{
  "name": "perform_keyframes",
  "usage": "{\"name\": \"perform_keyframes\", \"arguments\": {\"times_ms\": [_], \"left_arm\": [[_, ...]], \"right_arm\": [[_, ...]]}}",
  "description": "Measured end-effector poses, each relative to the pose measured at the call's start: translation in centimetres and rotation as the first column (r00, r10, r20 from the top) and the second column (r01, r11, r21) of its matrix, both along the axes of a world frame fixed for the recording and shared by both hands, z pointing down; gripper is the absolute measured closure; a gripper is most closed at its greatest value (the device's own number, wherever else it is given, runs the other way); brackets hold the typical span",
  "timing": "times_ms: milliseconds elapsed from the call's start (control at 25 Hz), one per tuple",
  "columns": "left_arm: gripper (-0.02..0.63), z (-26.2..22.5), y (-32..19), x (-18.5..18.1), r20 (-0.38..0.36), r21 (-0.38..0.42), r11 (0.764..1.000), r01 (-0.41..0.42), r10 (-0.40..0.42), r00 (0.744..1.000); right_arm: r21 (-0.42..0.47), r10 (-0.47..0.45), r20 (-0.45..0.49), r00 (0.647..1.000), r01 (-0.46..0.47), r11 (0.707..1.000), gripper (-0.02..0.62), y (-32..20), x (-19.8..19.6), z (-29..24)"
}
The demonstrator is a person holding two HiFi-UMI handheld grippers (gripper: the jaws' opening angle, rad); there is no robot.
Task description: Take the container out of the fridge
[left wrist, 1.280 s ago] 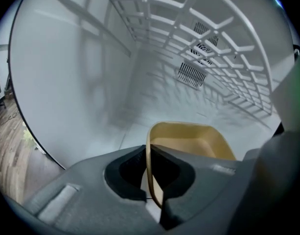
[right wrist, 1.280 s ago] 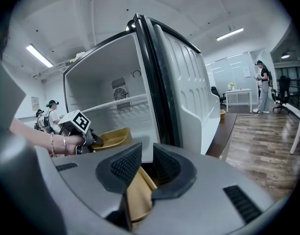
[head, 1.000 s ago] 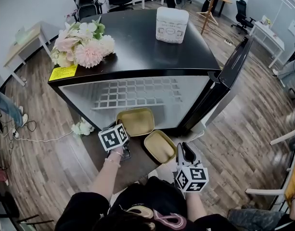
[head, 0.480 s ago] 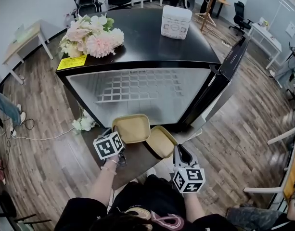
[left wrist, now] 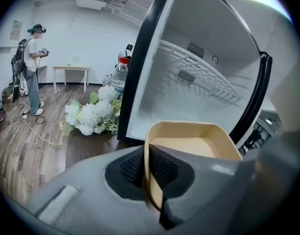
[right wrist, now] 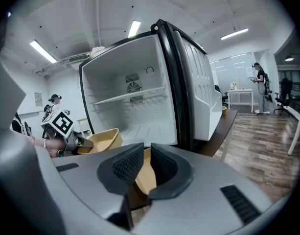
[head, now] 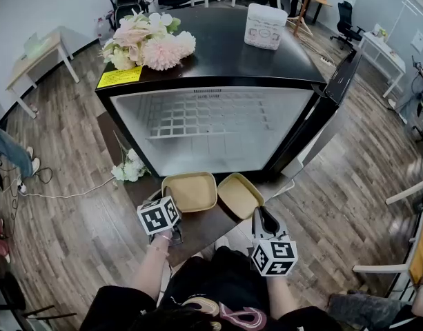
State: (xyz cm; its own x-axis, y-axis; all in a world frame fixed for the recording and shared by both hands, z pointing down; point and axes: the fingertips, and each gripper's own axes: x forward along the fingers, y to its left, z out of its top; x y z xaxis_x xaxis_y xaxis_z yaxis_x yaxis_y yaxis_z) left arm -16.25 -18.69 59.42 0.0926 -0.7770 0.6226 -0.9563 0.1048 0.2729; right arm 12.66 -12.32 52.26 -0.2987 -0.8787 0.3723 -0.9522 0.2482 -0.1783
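Note:
Two tan containers hang in front of the open fridge (head: 211, 126). My left gripper (head: 171, 203) is shut on the near rim of the left container (head: 189, 190). In the left gripper view that container (left wrist: 189, 141) has its thin wall pinched between the pads of the left gripper (left wrist: 147, 173). My right gripper (head: 258, 212) is shut on the rim of the right container (head: 239, 194). The right gripper view shows this container (right wrist: 142, 177) between the pads of the right gripper (right wrist: 146, 168), with the left container (right wrist: 103, 138) further left. Both containers look empty.
The fridge door (head: 328, 109) stands open to the right; inside is a white wire shelf. On the fridge top sit pink flowers (head: 149, 43) and a white box (head: 265, 26). A dark low table (head: 197, 229) lies under the containers, with white flowers (head: 128, 171) on the floor beside it. A person (left wrist: 32, 67) stands far left.
Both containers have come a little out from the fridge's front edge toward me. The right container has swung in beside the left one.

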Motion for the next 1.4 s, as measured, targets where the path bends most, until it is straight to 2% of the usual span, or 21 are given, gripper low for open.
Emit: {"name": "perform_keyframes", "arguments": {"times_ms": [280, 720, 1400], "left_arm": [[0.596, 1.8, 2.0, -1.1, 0.013, -0.034, 0.999, -0.007, 0.008, 1.000], [0.595, 5.3, 4.5, -2.4, 0.074, -0.106, 0.994, -0.008, 0.016, 0.997], [0.595, 8.7, 5.7, -2.7, 0.147, -0.181, 0.983, -0.001, 0.028, 0.989]], "right_arm": [[-0.016, 0.008, -0.007, 1.000, -0.008, 1.000, 0.545, 0.9, -0.8, 0.7], [-0.029, 0.026, 0.001, 1.000, -0.026, 0.999, 0.548, 1.5, -1.3, 1.4], [-0.038, 0.037, -0.020, 0.999, -0.038, 0.999, 0.548, 1.7, -0.9, 2.0]]}}
